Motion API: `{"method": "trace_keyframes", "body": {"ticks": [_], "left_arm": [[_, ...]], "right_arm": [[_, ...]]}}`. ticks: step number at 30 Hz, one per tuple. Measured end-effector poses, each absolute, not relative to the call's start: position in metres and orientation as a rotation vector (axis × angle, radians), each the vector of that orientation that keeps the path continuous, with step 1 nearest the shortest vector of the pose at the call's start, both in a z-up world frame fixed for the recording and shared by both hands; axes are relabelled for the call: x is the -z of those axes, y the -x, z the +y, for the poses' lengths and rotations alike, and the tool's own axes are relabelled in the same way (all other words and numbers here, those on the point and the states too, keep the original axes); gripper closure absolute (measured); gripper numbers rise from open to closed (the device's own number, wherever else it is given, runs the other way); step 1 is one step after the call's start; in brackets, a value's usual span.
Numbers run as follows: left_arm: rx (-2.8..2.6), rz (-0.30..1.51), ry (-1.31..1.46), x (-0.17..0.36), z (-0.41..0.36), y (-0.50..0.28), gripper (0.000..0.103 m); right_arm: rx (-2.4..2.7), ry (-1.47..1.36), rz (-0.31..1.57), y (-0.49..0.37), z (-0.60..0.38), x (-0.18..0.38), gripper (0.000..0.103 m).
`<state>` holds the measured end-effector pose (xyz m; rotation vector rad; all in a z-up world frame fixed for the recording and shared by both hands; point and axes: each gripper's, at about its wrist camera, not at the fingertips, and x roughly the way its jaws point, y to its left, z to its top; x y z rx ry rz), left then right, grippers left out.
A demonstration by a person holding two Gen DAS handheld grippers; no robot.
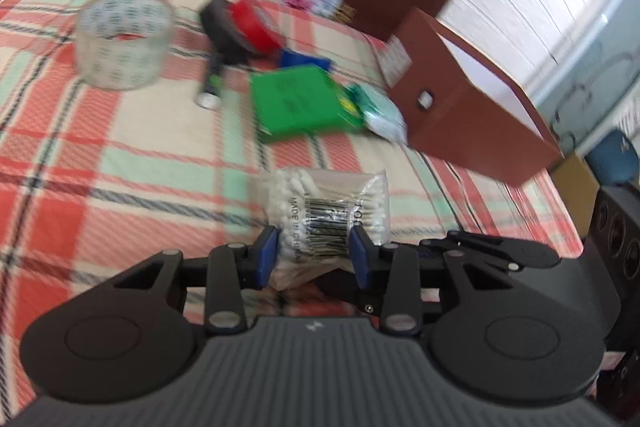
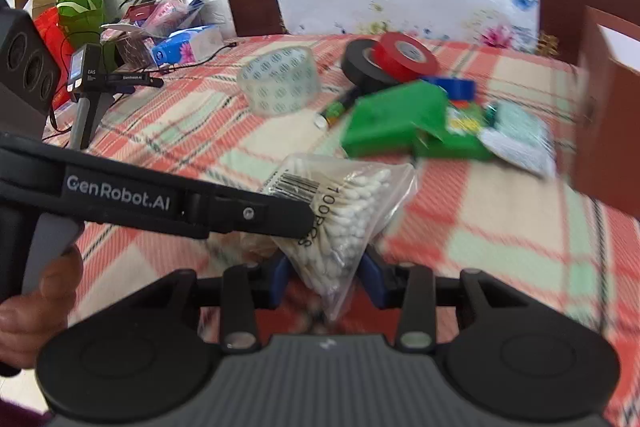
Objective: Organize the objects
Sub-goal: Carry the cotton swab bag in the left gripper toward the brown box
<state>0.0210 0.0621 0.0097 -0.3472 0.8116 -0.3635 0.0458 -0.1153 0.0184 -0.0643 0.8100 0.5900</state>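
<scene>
Cotton-swab bag (image 1: 328, 215) at 12 o'clock, pinched by both left claw (image 1: 314, 259) and right claw (image 2: 326, 277), each closed on it. Light, soft, slippery plastic; grip bunched edge. Brown box (image 1: 468, 107) at 2 o'clock.

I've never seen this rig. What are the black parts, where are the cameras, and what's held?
No robot: a person holds a two-finger gripper in each hand, each with a camera looking along its jaws. The left gripper has its jaws closed on a swab bag. The right gripper has its jaws either side of the same bag's corner; whether they pinch is unclear. On the plaid cloth lie clear tape, black tape, red tape and a green box, beside a brown box.
</scene>
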Motion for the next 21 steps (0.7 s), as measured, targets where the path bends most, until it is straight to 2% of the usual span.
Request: {"method": "trace_keyframes", "body": {"ticks": [7, 8, 9, 10, 11, 12, 13, 14, 15, 16, 17, 18, 19, 21], "left_arm": [[0.438, 0.843, 0.255, -0.010, 0.025, -0.015, 0.060], [0.429, 0.842, 0.236, -0.011, 0.021, -0.016, 0.055], [0.410, 0.837, 0.217, -0.012, 0.018, -0.017, 0.043], [0.379, 0.825, 0.196, -0.014, 0.019, -0.016, 0.036], [0.338, 0.811, 0.180, -0.015, 0.021, -0.016, 0.023], [0.302, 0.805, 0.179, -0.015, 0.023, -0.015, 0.017], [0.290, 0.812, 0.191, -0.014, 0.026, -0.017, 0.017], [0.301, 0.833, 0.214, -0.011, 0.029, -0.021, 0.020], [0.314, 0.863, 0.234, -0.007, 0.027, -0.024, 0.029], [0.321, 0.875, 0.230, -0.003, 0.026, -0.026, 0.030], [0.326, 0.857, 0.197, -0.003, 0.022, -0.022, 0.038], [0.362, 0.859, 0.176, -0.004, 0.018, -0.021, 0.060], [0.412, 0.880, 0.186, -0.003, 0.015, -0.023, 0.067], [0.397, 0.880, 0.123, -0.004, 0.003, -0.020, 0.073]], "right_arm": [[-0.520, 0.091, 0.821, -0.016, -0.153, -0.022, 0.066], [-0.521, 0.097, 0.817, -0.014, -0.154, -0.022, 0.065], [-0.518, 0.108, 0.804, -0.012, -0.155, -0.021, 0.062], [-0.508, 0.125, 0.786, -0.008, -0.155, -0.021, 0.056], [-0.497, 0.149, 0.768, -0.006, -0.154, -0.021, 0.037], [-0.493, 0.166, 0.751, -0.004, -0.152, -0.021, 0.028], [-0.501, 0.177, 0.741, -0.004, -0.150, -0.019, 0.025], [-0.519, 0.188, 0.742, -0.005, -0.148, -0.015, 0.025], [-0.530, 0.203, 0.746, -0.006, -0.143, -0.010, 0.020], [-0.527, 0.217, 0.727, -0.006, -0.139, -0.007, 0.016], [-0.528, 0.225, 0.708, -0.005, -0.135, -0.005, 0.012], [-0.530, 0.225, 0.703, -0.006, -0.132, -0.003, 0.012], [-0.532, 0.214, 0.700, -0.008, -0.132, -0.003, 0.015], [-0.513, 0.185, 0.690, -0.012, -0.137, -0.005, 0.030]]}}
